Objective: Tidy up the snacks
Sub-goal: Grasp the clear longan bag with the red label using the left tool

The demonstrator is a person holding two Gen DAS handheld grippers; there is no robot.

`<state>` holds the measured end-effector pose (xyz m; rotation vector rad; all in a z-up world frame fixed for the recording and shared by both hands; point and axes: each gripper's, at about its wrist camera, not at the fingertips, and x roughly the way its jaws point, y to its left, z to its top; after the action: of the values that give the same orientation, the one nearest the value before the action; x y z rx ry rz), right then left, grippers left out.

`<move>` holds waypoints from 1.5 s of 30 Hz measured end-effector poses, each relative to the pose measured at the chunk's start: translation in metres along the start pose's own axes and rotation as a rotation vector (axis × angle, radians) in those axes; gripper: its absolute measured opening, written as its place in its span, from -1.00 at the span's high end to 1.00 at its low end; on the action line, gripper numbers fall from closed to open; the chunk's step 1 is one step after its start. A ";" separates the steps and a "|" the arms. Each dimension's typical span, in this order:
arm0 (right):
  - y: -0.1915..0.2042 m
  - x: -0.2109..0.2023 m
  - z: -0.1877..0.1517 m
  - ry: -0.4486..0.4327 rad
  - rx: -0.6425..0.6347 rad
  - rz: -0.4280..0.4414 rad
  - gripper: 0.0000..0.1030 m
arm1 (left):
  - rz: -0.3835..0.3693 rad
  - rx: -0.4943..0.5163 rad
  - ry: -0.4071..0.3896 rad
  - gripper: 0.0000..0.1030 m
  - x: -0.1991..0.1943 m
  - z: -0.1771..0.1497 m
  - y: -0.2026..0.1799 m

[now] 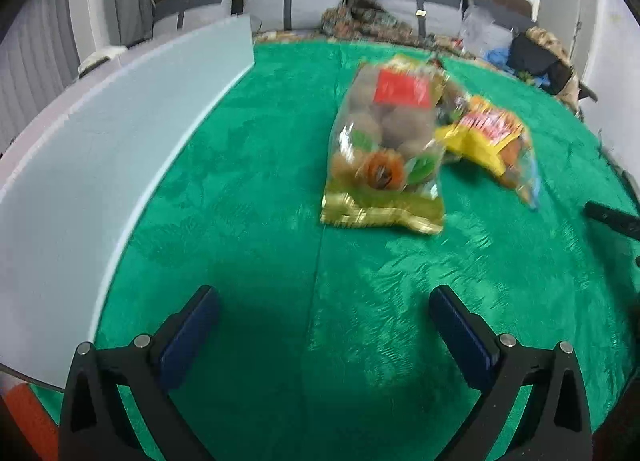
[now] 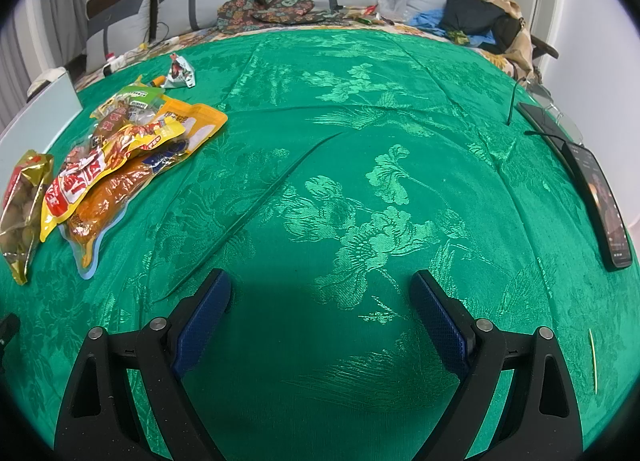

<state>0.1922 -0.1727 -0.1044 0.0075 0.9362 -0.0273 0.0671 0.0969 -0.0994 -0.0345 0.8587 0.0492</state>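
Green cloth (image 2: 360,109); phone (image 2: 604,201) near right edge.

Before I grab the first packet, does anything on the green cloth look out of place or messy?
The snack packets lie in a loose overlapping heap, not sorted. One small crumpled packet sits apart, farther back. Two phones lie at the cloth's right edge and a thin stick lies near the right gripper. Nothing looks spilled.

I can't read any words clearly. The yellow and red snack bag (image 2: 76,189) on the left has big white letters on a red patch, but I can't make them out. The bag of brown balls (image 1: 384,149) has a blurry red label.
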 end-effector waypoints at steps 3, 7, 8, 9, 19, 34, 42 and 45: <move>0.000 0.000 0.001 0.000 0.000 0.000 -0.82 | -0.027 0.020 -0.090 -0.99 -0.018 0.016 -0.006; 0.000 0.000 0.001 0.000 0.000 0.000 -0.82 | -0.082 0.038 -0.116 -0.99 -0.020 0.047 -0.013; 0.000 0.000 0.000 0.000 0.000 0.000 -0.82 | -0.097 0.041 -0.098 -0.99 -0.015 0.056 -0.015; -0.001 0.000 0.001 0.000 0.000 0.000 -0.82 | -0.118 0.044 -0.072 -0.99 -0.008 0.064 -0.017; 0.000 0.000 0.001 0.000 0.000 0.000 -0.82 | -0.107 0.044 0.037 -0.84 0.036 0.090 -0.018; -0.001 0.000 0.001 0.000 0.000 0.000 -0.82 | -0.153 -0.016 0.130 0.03 -0.009 0.075 -0.004; 0.000 0.000 0.000 0.000 0.000 0.000 -0.82 | -0.138 0.007 0.157 -0.25 -0.011 0.060 -0.011; 0.000 0.000 0.000 0.000 0.000 0.000 -0.82 | -0.124 0.028 0.173 -0.55 -0.004 0.055 -0.014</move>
<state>0.1923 -0.1731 -0.1041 0.0070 0.9362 -0.0274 0.1069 0.0860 -0.0603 -0.0664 1.0284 -0.0834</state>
